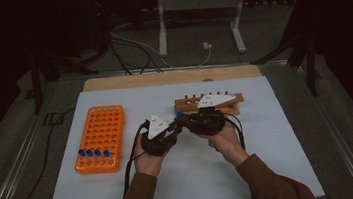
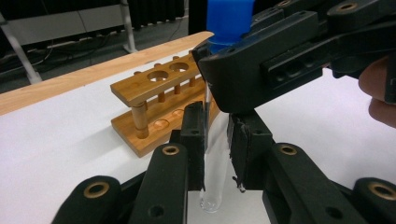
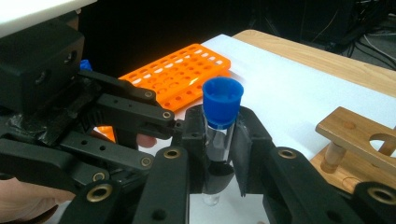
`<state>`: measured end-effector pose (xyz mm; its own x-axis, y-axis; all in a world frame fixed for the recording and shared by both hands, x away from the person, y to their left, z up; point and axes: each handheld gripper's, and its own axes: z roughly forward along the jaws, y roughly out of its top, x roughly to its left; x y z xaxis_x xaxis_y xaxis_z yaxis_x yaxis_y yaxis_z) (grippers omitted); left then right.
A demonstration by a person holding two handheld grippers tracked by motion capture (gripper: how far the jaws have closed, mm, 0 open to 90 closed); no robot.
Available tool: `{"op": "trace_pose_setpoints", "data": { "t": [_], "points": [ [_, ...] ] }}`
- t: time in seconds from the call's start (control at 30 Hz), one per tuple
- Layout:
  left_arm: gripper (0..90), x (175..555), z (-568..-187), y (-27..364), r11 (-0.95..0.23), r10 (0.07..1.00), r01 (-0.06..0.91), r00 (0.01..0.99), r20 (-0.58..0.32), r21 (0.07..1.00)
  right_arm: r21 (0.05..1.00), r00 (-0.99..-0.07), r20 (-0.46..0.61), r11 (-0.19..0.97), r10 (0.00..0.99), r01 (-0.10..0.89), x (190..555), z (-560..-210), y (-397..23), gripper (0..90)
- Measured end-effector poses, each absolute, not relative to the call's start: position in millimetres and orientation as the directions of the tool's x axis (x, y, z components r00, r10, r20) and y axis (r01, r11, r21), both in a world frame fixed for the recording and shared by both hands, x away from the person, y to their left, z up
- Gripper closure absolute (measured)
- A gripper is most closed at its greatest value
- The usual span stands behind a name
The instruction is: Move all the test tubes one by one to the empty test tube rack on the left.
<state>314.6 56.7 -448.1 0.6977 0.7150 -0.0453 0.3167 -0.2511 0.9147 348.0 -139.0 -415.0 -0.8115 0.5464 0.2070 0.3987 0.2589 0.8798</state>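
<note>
Tube top cut off by the left gripper view's upper edge, its upper glass hidden behind the right gripper, tube base in right gripper view hidden between jaws, wooden rack cut at right edge, orange rack's caps too small to count surely.

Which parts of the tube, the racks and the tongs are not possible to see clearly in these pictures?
- Tube: in the left gripper view the top of its blue cap is cut off by the upper edge, and the right tongs cover its upper glass.
- Tube in the high view: both tongs hide it; the cap alone peeks out, very small.
- Wooden rack: cut off by the right edge in the right gripper view.
- Orange rack: partly behind the left tongs.
</note>
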Motion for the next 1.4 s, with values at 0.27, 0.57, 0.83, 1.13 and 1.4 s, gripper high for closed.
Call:
{"op": "trace_pose_setpoints", "data": {
  "t": [0.27, 0.57, 0.83, 1.13, 1.4],
  "points": [
    [77.8, 317.8, -450.5, 63.5, -0.235, 0.734, 0.343, 0.676, -0.066, 0.909, 0.889, -0.808, 0.212, 0.235, 0.550, 0.393, 351.2, -412.8, -150.3, 54.4],
    [78.0, 318.0, -448.0, 77.3, -0.211, 0.747, 0.360, 0.659, -0.088, 0.909, 0.878, -0.750, 0.139, 0.269, 0.647, 0.396, 353.2, -417.3, -169.1, 23.7],
    [78.0, 315.8, -442.6, 88.4, -0.193, 0.761, 0.358, 0.642, -0.091, 0.914, 0.872, -0.713, 0.112, 0.276, 0.693, 0.405, 350.8, -422.3, -188.6, 10.5],
    [78.0, 314.1, -437.0, 101.2, -0.172, 0.773, 0.349, 0.628, -0.093, 0.921, 0.873, -0.677, 0.113, 0.253, 0.727, 0.417, 345.8, -431.3, -213.5, 7.0],
    [78.0, 312.5, -429.8, 118.7, -0.163, 0.784, 0.356, 0.613, -0.098, 0.920, 0.879, -0.665, 0.122, 0.231, 0.737, 0.418, 338.8, -435.1, -229.9, 2.8]
  ]
}}
